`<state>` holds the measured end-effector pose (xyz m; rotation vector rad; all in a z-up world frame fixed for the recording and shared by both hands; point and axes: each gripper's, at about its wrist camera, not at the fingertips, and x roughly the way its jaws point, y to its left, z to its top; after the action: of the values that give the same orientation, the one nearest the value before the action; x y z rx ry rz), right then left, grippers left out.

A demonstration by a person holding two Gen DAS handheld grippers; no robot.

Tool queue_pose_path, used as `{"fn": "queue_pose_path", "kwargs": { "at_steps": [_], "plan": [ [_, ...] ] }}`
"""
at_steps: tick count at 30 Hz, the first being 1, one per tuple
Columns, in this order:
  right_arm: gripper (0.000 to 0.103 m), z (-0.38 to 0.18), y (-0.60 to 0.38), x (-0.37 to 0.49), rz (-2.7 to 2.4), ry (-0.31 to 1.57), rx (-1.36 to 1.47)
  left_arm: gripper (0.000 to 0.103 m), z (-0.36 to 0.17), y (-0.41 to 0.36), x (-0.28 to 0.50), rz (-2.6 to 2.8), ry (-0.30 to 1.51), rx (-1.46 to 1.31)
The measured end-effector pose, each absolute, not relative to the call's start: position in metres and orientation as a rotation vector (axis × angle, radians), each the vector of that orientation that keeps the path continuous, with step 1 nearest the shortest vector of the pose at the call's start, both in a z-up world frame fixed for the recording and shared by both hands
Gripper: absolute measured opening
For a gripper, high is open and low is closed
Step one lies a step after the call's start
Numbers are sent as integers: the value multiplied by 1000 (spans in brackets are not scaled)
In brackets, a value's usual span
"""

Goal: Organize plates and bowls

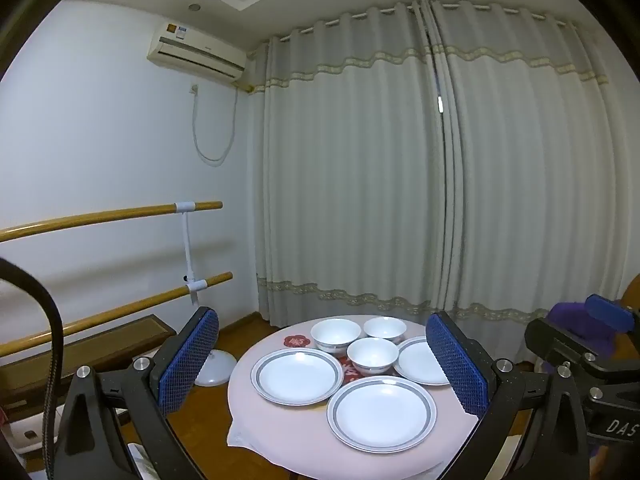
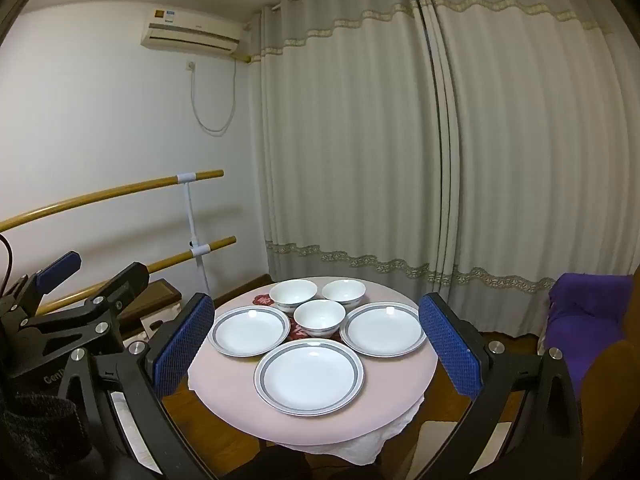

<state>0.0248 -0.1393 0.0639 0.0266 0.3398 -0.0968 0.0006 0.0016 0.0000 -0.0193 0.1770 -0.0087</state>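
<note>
Three white plates with grey rims lie on the round table [image 2: 224,408]: the near plate [image 2: 309,376] at 6 o'clock, the left plate [image 2: 249,330] at 9 o'clock, the right plate [image 2: 383,328] at 3 o'clock. Three white bowls [image 2: 319,318] stand close together from the centre toward 12 o'clock. The left gripper [image 1: 322,364] and the right gripper [image 2: 316,354] have jaws fully apart and hold nothing. Behind hangs a curtain [image 2: 400,140].

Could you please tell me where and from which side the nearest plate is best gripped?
Probably by the near rim of the nearest plate, coming in low from the table's front edge. It lies flat and wide, so only its raised grey-banded rim offers a pinch, and that side is free of the bowls behind.
</note>
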Motion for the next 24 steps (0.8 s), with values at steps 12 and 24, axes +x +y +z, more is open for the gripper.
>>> {"fn": "queue_pose_path", "kwargs": {
  "at_steps": [12, 24],
  "plan": [
    [103, 63, -138, 23, -100, 332, 28, 102, 4, -1, -5, -13, 175, 8],
    [103, 61, -143, 26, -98, 332, 37, 102, -5, 0, 6, -20, 186, -6]
  ]
}}
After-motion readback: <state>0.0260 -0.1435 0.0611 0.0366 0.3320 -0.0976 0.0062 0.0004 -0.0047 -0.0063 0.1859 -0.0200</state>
